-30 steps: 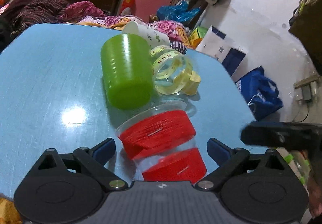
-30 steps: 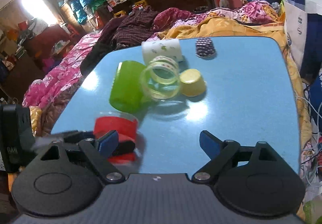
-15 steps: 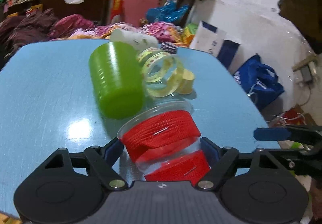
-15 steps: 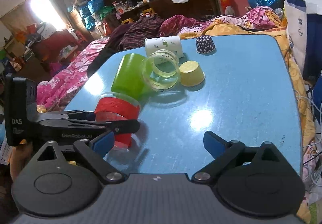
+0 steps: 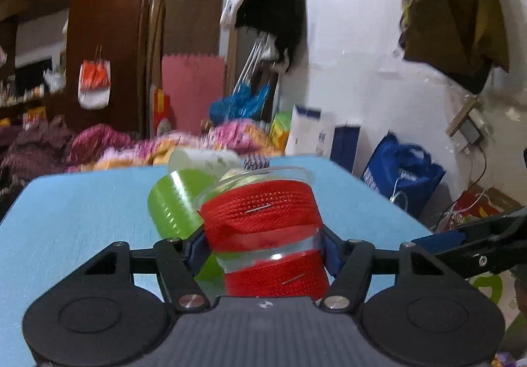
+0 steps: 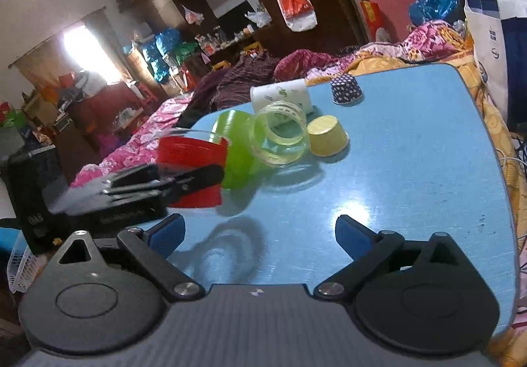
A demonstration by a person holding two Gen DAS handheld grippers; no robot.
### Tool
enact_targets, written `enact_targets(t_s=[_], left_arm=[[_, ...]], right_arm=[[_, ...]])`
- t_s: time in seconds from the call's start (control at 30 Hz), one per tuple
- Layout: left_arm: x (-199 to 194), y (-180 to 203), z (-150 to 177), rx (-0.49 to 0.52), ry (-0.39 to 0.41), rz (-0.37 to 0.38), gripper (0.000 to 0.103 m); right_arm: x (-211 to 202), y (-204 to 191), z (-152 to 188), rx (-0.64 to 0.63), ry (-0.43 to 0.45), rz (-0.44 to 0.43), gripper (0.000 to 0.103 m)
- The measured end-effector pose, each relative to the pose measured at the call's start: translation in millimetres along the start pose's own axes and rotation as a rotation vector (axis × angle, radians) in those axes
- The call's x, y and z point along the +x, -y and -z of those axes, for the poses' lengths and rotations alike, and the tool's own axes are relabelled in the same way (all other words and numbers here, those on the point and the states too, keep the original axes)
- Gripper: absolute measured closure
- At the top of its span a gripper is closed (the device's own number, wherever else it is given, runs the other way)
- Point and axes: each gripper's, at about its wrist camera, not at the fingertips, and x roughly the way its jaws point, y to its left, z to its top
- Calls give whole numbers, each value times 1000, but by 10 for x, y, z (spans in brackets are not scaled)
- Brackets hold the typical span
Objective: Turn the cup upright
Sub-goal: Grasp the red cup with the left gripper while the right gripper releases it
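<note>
A clear plastic cup wrapped in red mesh bands (image 5: 263, 228) sits between my left gripper's fingers. My left gripper (image 5: 263, 250) is shut on it and holds it lifted off the blue table (image 5: 82, 218), rim tilted upward. In the right wrist view the same cup (image 6: 191, 169) shows at left, held by the left gripper's black fingers (image 6: 184, 179), nearly upright. My right gripper (image 6: 260, 235) is open and empty, low over the table's near part (image 6: 411, 169).
A green cup (image 6: 237, 143) lies on its side beside a clear yellowish jar (image 6: 280, 136). A yellow cupcake liner (image 6: 327, 136), a dotted dark liner (image 6: 346, 90) and a white paper cup (image 6: 280, 97) stand farther back. Bedding lies beyond the table.
My left gripper closed on the red-banded cup, lifted it off the table and tipped it toward upright. The right gripper stayed open and shifted a little.
</note>
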Motion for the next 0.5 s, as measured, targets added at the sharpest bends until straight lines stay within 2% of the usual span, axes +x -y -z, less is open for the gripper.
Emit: enact_targets(t_s=[0.17, 0.5], left_arm=[[-15, 67, 221, 45, 151, 2, 34], [-82, 178, 677, 147, 352, -51, 34]], right_arm=[[-26, -82, 87, -16, 59, -4, 3], [-47, -48, 233, 8, 130, 22, 3]])
